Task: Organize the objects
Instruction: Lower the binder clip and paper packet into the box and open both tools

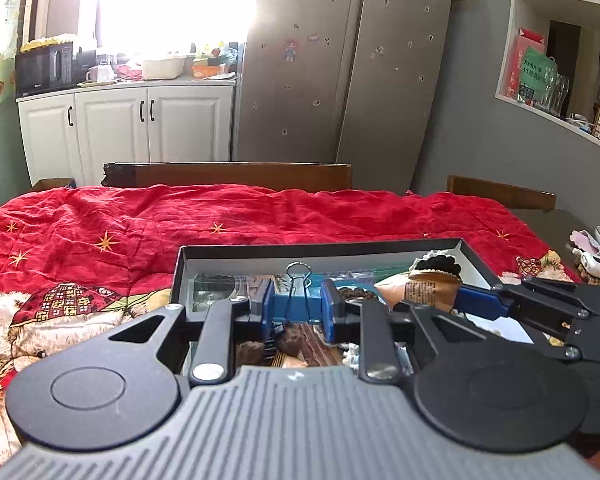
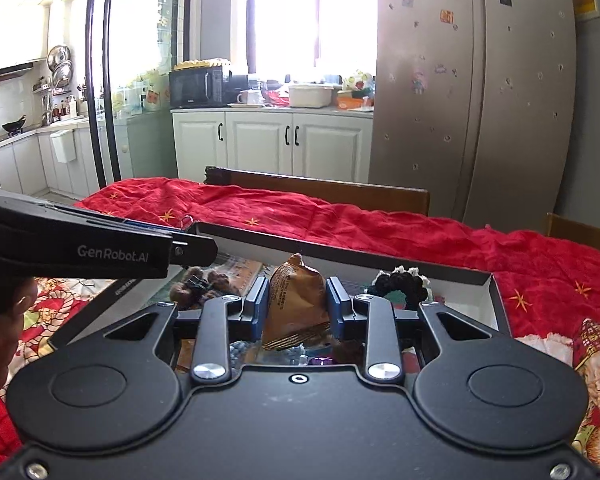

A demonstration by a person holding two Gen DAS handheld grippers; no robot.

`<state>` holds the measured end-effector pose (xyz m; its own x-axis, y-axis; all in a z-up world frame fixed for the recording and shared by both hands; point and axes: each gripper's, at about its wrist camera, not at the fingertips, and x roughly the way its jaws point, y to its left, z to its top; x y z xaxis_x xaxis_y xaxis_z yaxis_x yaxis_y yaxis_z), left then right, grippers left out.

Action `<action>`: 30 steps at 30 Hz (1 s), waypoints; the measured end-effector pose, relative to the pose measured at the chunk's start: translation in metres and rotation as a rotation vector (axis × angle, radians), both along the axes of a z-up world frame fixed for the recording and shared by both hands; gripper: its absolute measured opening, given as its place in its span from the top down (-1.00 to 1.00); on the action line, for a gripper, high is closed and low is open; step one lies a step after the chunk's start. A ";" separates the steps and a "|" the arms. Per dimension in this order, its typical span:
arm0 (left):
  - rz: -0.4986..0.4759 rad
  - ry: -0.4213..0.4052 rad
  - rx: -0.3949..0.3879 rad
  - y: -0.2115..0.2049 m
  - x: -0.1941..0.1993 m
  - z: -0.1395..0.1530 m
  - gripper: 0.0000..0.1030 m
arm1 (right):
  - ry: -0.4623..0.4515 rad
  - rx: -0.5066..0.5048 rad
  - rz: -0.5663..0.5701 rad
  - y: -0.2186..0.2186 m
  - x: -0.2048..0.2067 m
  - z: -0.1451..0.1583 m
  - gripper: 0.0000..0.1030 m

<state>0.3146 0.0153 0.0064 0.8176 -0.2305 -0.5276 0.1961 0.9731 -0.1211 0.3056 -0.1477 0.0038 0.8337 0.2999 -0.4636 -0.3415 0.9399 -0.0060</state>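
Left gripper: jaws narrow, clamped on a blue binder clip, wire handles upright, above the box.
Right gripper: jaws narrow, gripping a brown snack packet, held over the box.
Open black box: on red quilt; holds a black crocheted piece at its far right corner.
Beyond: steel fridge.

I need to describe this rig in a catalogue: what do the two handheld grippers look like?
Both are black, with two round discs and silver-bolted linkage bars driving blue-padded fingers. The left gripper has a ribbed grey body and white lettering along its side; the right gripper has a smooth black body.
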 end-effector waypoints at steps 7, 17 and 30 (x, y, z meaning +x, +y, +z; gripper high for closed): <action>-0.008 0.016 -0.023 -0.005 0.012 -0.008 0.46 | 0.016 0.031 -0.011 -0.002 0.009 -0.006 0.42; -0.020 0.050 -0.003 -0.015 0.023 -0.025 0.46 | 0.044 0.008 -0.014 0.002 0.015 -0.019 0.42; -0.036 0.072 0.029 -0.022 0.027 -0.036 0.46 | 0.057 0.000 -0.020 0.003 0.017 -0.029 0.42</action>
<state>0.3418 -0.0064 -0.0301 0.7687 -0.2424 -0.5919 0.2224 0.9690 -0.1081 0.3229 -0.1444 -0.0248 0.8120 0.2837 -0.5101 -0.3226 0.9464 0.0128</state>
